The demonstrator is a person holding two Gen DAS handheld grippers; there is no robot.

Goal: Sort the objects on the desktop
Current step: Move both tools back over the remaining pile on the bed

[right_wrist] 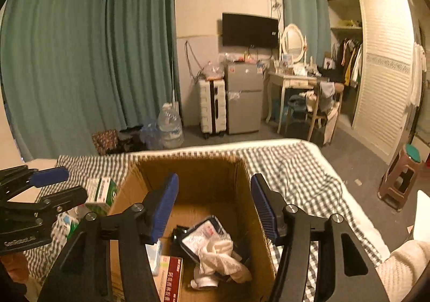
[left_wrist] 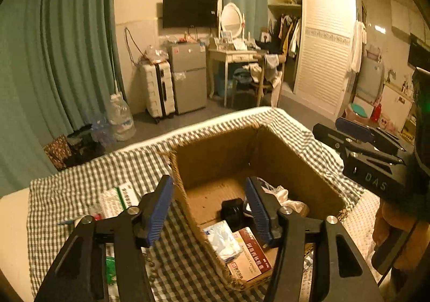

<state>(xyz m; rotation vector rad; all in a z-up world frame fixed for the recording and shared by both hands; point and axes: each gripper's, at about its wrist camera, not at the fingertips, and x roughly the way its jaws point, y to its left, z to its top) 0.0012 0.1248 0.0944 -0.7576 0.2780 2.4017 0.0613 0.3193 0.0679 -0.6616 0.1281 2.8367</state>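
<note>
An open cardboard box (right_wrist: 204,175) sits on a bed covered with a green-and-white checked cloth (right_wrist: 295,167). Inside the box lie a red and white medicine carton (left_wrist: 252,256), a pale blue packet (left_wrist: 221,241), a small black object (left_wrist: 232,212) that may be a lens or a cap, a dark blue pouch (right_wrist: 200,236) and a crumpled white cloth (right_wrist: 220,255) lying partly over the pouch.

On the bed just left of the box are more loose things: a green and white carton (left_wrist: 121,197) and, nearer the camera, a string of small beads (left_wrist: 151,265).

The left hand-held gripper (left_wrist: 209,210) hangs above the box's left wall with its blue-padded jaws apart and nothing between them. The right hand-held gripper (right_wrist: 215,208) is poised over the middle of the box, jaws likewise parted and empty.

Beyond the bed stand teal curtains (right_wrist: 80,60), a wall television (right_wrist: 250,30), a small grey fridge (right_wrist: 244,97), a white suitcase (right_wrist: 212,105) and a dressing table (right_wrist: 293,81).
</note>
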